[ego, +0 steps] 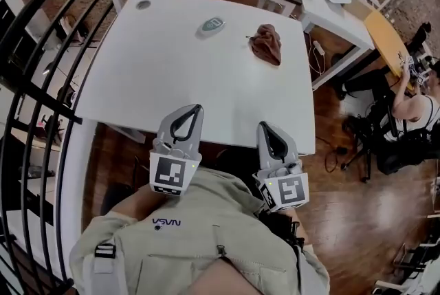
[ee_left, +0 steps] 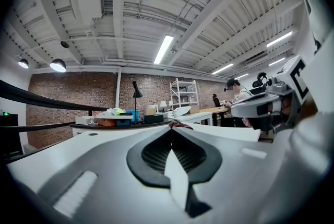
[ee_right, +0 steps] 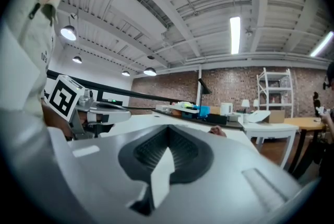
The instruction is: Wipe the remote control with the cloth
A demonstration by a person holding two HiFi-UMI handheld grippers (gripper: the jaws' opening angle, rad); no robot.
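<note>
left claw, right claw: closed, empty, at near surface edge | likely step: fetch cloth | tip: open right claw, pinch cloth crest, steady remote control with left

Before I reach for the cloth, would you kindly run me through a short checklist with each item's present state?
1. Cloth reachable on the table: ok, it lies crumpled and apart from the remote control.
2. Remote control uncovered: ok.
3. Left gripper empty: ok, jaws together on nothing.
4. Right gripper ready to take the cloth: not ok, its jaws are shut and must open first.
5. Both grippers near the near table edge, touching neither item: ok.
6. Remote's button side up: cannot tell.
</note>
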